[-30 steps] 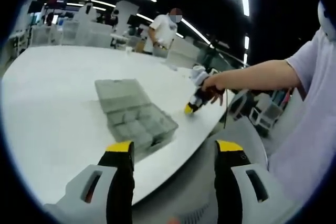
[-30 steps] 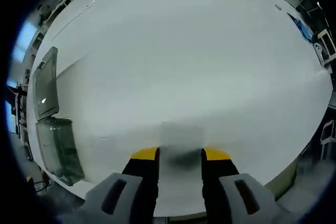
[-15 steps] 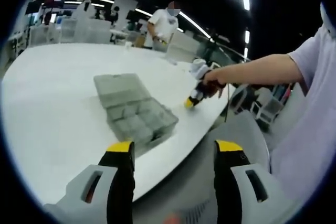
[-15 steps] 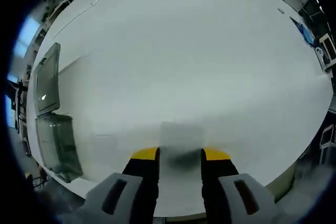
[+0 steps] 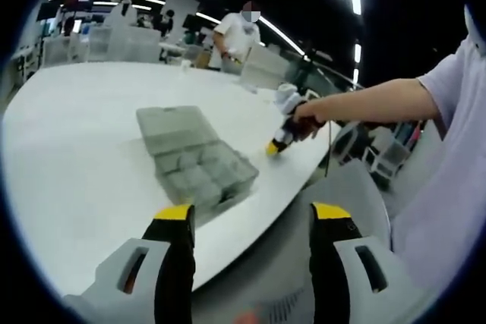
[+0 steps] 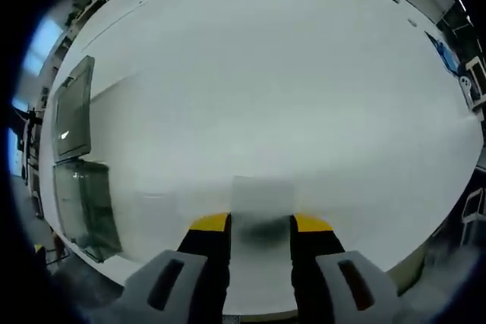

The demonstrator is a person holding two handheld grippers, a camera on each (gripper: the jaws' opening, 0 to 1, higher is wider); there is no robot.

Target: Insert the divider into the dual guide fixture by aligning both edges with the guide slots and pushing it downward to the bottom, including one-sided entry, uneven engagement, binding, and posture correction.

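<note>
right gripper view: right gripper (image 6: 260,227) clamped on translucent divider (image 6: 261,201), above white desk (image 6: 288,89); open fixture box (image 6: 82,187) far to its left. left gripper view: left gripper (image 5: 253,214) jaws wide apart, empty, box just ahead.

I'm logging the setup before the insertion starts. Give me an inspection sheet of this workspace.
Surface: large white table, mostly bare.
Job's things: open clear compartment box, lid laid flat, near the table edge; translucent divider between the right gripper's jaws, away from the box.
Clutter: nothing seen near the box.
Grippers: left gripper open, holding nothing, over the table edge; right gripper shut on the divider, low over the table.
Cables: a thin dark line hangs below the person's hand; cannot tell what it is.
Surroundings: another person stands beyond the table, among bins and ceiling strip lights.
</note>
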